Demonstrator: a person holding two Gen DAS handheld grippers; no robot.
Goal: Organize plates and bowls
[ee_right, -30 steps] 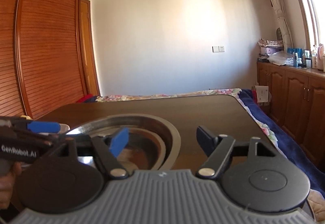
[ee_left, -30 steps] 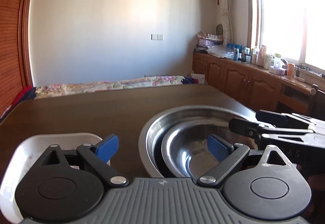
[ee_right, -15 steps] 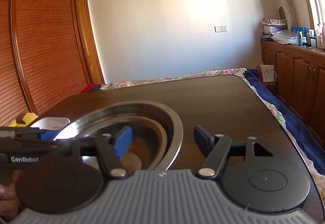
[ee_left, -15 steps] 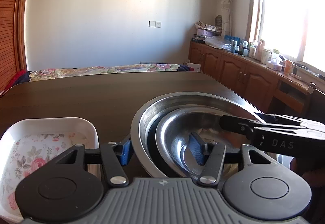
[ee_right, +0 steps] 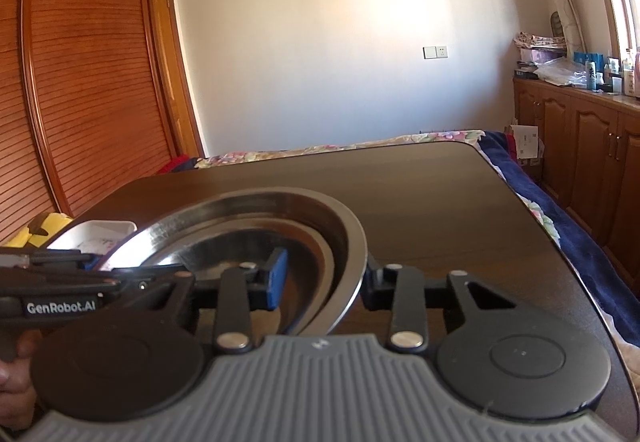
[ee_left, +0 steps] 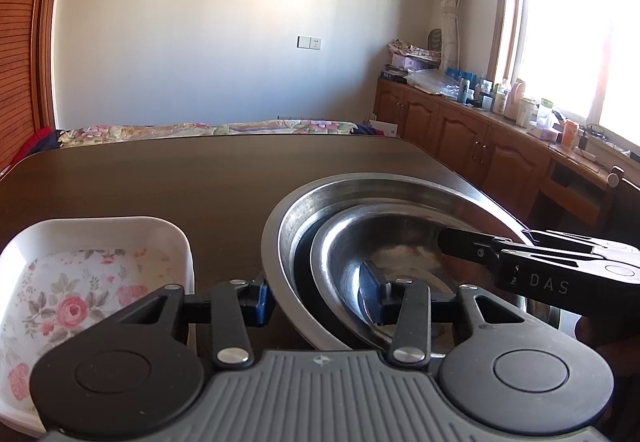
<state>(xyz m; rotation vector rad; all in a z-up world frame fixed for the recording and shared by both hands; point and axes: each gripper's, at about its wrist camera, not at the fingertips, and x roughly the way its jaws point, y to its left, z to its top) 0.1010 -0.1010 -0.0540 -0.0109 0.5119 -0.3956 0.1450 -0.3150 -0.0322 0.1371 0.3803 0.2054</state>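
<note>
Floral dish [ee_left: 80,306], white, far left on dark table [ee_left: 200,177], just beside steel stack. Left hand-held gripper [ee_left: 316,298] pinching near-left rim of large steel bowl [ee_left: 360,189]; smaller steel bowl [ee_left: 400,238] nested inside. Right hand-held gripper [ee_right: 324,282] clamped on same large bowl's right rim, blue pad inside, other finger outside. Wooden cabinets [ee_left: 480,145] far right under window.

We see silver steel bowls [ee_left: 360,201], white dish [ee_left: 100,230] with pink floral print, dark brown table [ee_left: 180,169], blue pads [ee_right: 277,278] on black-and-grey grippers, floral bedspread [ee_left: 200,129].
</note>
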